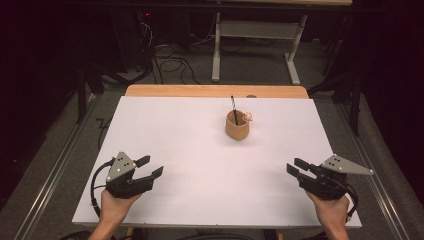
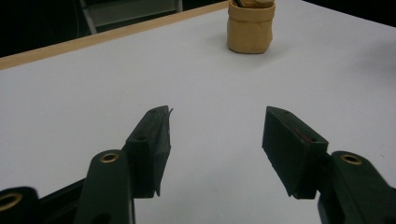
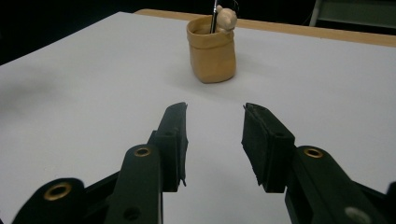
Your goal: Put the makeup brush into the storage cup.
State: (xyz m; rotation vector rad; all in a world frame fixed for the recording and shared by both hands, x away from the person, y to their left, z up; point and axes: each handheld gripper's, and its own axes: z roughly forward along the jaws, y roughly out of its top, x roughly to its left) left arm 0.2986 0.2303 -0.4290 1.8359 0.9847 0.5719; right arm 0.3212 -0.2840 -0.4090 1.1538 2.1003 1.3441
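tan pouch top cut off by upper edge in left gripper view. black stick inside pouch cut off at top in right gripper view. small pale figure on pouch rim too small to identify. pouch interior hidden.

Left gripper low over the near left corner of the surface, held in the left hand coming in from the bottom edge; jaws wide apart with nothing between, aimed toward the middle. Right gripper near the right edge at the near corner, gripped by the right hand; jaws parted less widely, bare gap between, pointed inward and left. Grey three-cornered plate on top of each, cable looping behind each wrist.
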